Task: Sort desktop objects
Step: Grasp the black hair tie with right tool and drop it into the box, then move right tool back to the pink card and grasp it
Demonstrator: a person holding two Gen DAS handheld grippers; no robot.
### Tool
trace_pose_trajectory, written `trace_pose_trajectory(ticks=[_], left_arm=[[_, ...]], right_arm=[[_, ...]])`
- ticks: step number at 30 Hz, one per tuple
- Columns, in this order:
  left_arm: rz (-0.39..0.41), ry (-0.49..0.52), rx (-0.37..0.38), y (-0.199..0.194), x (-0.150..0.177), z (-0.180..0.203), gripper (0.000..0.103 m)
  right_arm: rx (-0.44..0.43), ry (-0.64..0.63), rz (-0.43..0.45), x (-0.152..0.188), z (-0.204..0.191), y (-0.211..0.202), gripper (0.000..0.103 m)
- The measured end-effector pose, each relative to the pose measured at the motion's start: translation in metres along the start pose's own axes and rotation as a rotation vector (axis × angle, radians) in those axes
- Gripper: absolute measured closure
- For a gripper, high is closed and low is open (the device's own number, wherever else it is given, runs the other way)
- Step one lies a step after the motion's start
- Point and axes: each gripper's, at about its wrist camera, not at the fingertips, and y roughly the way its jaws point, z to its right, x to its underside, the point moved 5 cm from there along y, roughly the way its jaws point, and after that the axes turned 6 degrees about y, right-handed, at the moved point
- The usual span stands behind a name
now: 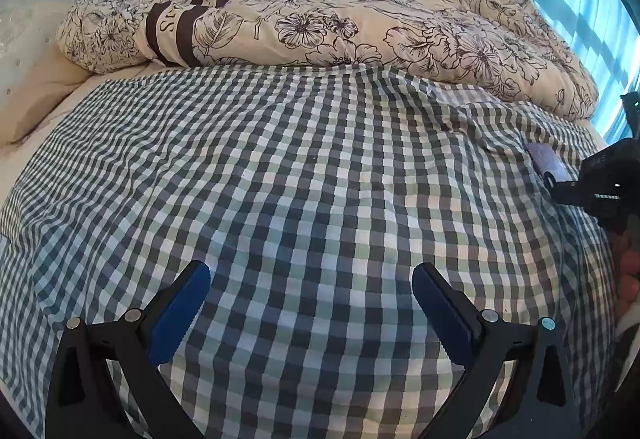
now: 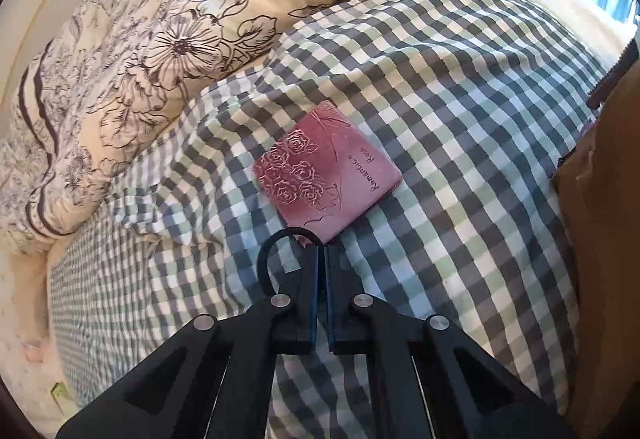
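The left hand-held gripper (image 1: 310, 281) hangs over the checked sheet (image 1: 300, 167) on the bed, its blue fingers (image 1: 180, 313) spread wide with nothing between them. The right hand-held gripper (image 2: 322, 249) has its jaws pressed together. I cannot tell if it pinches the black loop (image 2: 266, 255) beside it. The pink wallet (image 2: 326, 167) lies flat just past its tips. The flowered quilt (image 2: 160, 39) is farther off.

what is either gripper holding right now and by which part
The right gripper is shut at the near corner of the pink notebook, by its black loop. The left gripper holds nothing.
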Motion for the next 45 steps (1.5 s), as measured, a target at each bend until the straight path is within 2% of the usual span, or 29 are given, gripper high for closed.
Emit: trace_pose_trajectory(ticks=[5,8,11,13,16,18,20,23,24,25,26,30,34,39,43,45], left_arm=[[0.02,0.012,0.007,-0.001,-0.001,0.002,0.0],[0.055,0.03,0.047,-0.008,-0.001,0.008,0.0],[0.106,0.081,0.081,-0.023,0.001,0.019,0.0],[0.115,0.122,0.097,-0.035,0.006,0.026,0.0],[0.117,0.167,0.118,-0.06,0.017,0.033,0.0],[0.115,0.166,0.11,-0.079,0.019,0.036,0.0],[0.129,0.151,0.116,-0.105,0.017,0.038,0.0],[0.166,0.132,0.13,-0.158,0.01,0.043,0.0],[0.169,0.126,0.132,-0.178,0.007,0.044,0.0],[0.166,0.12,0.135,-0.195,0.005,0.044,0.0],[0.169,0.107,0.134,-0.211,0.003,0.042,0.0],[0.188,0.116,0.102,-0.259,0.0,0.037,0.0],[0.214,0.145,0.05,-0.28,0.004,0.032,0.0],[0.196,0.165,0.061,-0.269,0.003,0.035,0.0],[0.161,0.166,0.12,-0.256,-0.002,0.047,0.0],[0.154,0.199,0.142,-0.247,-0.006,0.06,0.0]], right_arm=[[-0.056,-0.103,0.052,0.015,-0.031,-0.047,0.1],[-0.088,-0.18,0.117,0.028,-0.047,-0.102,0.1],[-0.089,-0.219,0.152,0.03,-0.046,-0.14,0.1],[-0.07,-0.215,0.169,0.028,-0.025,-0.17,0.1],[0.008,-0.183,0.192,0.025,0.028,-0.215,0.1],[0.046,-0.151,0.193,0.024,0.061,-0.235,0.099],[0.048,-0.1,0.179,0.022,0.094,-0.248,0.099],[0.057,-0.049,0.173,0.016,0.134,-0.25,0.096],[0.053,-0.03,0.167,0.014,0.145,-0.247,0.088],[0.074,-0.015,0.15,0.012,0.154,-0.244,0.055],[0.088,-0.001,0.154,0.012,0.159,-0.244,0.039],[0.05,-0.019,0.162,0.02,0.16,-0.252,0.039],[-0.021,-0.081,0.189,0.028,0.143,-0.266,0.039],[-0.079,-0.125,0.194,0.045,0.126,-0.273,0.039],[-0.131,-0.117,0.186,0.06,0.12,-0.274,0.039],[-0.155,-0.111,0.176,0.063,0.115,-0.272,0.039]])
